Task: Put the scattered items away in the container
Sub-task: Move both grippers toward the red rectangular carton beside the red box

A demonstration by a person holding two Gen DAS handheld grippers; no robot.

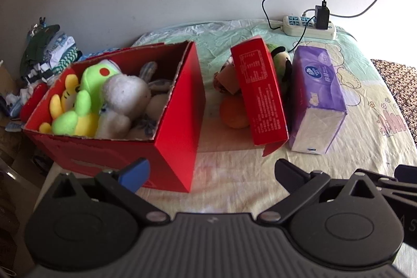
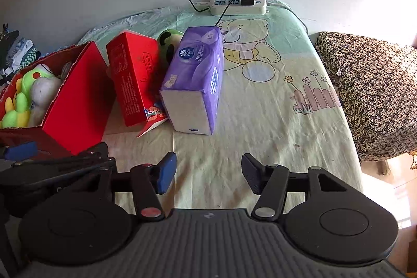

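An open red cardboard box stands at the left of the table, holding several plush toys; it also shows in the right wrist view. To its right a slim red carton leans tilted, with an orange and a small brown item partly hidden behind it. A green plush toy lies behind the carton. A purple tissue pack lies right of it, seen also in the right wrist view. My left gripper is open and empty before the box. My right gripper is open and empty before the tissue pack.
A white power strip with a black charger and cables lies at the table's far edge by the wall. Folded clothes pile up at far left. A patterned brown cloth covers something right of the table. The tablecloth has a bear print.
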